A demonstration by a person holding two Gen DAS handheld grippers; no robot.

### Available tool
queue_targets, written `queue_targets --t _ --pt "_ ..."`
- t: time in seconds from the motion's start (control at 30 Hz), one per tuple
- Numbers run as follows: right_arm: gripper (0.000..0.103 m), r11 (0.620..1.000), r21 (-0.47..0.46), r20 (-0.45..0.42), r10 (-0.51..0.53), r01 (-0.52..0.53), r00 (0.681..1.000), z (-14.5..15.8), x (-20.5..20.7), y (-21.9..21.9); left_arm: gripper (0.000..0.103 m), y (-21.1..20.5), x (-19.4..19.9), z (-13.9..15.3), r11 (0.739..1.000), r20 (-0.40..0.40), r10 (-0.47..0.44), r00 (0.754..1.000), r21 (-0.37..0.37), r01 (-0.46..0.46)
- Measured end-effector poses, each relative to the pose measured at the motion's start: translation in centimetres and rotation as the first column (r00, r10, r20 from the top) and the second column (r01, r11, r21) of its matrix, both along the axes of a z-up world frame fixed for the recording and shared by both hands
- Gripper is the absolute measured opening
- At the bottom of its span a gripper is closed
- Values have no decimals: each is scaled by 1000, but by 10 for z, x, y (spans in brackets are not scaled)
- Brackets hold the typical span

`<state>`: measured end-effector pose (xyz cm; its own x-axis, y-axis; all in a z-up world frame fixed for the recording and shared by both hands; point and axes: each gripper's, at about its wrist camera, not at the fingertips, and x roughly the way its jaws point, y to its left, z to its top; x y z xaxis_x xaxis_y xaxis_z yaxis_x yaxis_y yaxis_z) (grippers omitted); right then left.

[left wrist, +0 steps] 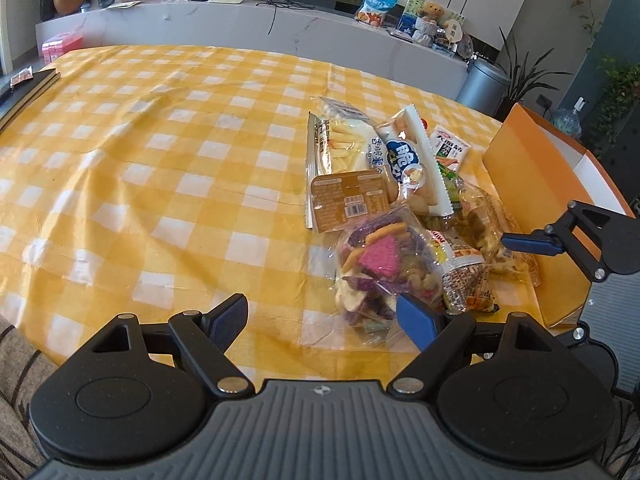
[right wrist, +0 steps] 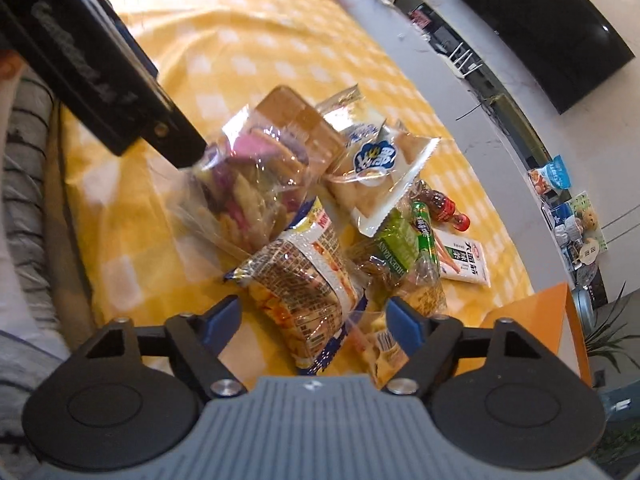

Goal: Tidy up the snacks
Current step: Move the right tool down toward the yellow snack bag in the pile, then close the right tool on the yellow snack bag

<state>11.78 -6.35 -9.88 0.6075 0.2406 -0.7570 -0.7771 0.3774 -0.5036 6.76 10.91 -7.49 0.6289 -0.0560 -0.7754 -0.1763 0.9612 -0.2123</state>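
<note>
A pile of snack packets lies on the yellow checked tablecloth [left wrist: 160,160]. Nearest is a clear bag of mixed vegetable chips [left wrist: 376,264], also in the right wrist view [right wrist: 248,184]. Beside it lies a printed cracker packet [left wrist: 464,276] [right wrist: 304,292], a brown box [left wrist: 348,200] and a white-and-blue biscuit bag [left wrist: 408,160] [right wrist: 380,168]. My left gripper [left wrist: 324,316] is open, its right pad at the chips bag's near edge. My right gripper [right wrist: 316,316] is open, with the cracker packet between its pads. An orange box [left wrist: 532,184] stands open at the right.
A small cola bottle [right wrist: 440,204], a green packet [right wrist: 396,240] and a white sachet [right wrist: 468,260] lie further in the pile. A dark tablet or notebook [left wrist: 24,88] lies at the table's far left. A marble counter [left wrist: 240,24] runs behind the table.
</note>
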Motion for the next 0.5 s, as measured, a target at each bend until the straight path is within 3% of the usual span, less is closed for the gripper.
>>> queue_targets --t 0.1,0.2,0.37,0.43,0.47,0.5 --pt "72 999 -14 -13 38 -39 999 -5 3 6 99 0 1 -1 1000 -2 -9 1000 -3 9" --pt "72 996 -47 36 77 -75 996 -12 3 14 99 1 2 -1 1000 -3 -8 1000 -11 8" --pt "79 998 -24 36 52 -51 998 -14 18 19 99 2 2 -2 1000 -1 -5 1000 -13 5" --pt "67 999 -12 21 51 -51 998 -12 21 19 99 1 2 -2 1000 -4 -8 1000 -7 8" --pt "55 999 -5 9 46 -46 999 -11 20 19 99 0 2 -3 1000 -7 -8 1000 -3 8" --pt "56 999 -3 -10 35 -35 999 -11 20 20 99 0 2 -3 1000 -8 -8 1000 -1 8"
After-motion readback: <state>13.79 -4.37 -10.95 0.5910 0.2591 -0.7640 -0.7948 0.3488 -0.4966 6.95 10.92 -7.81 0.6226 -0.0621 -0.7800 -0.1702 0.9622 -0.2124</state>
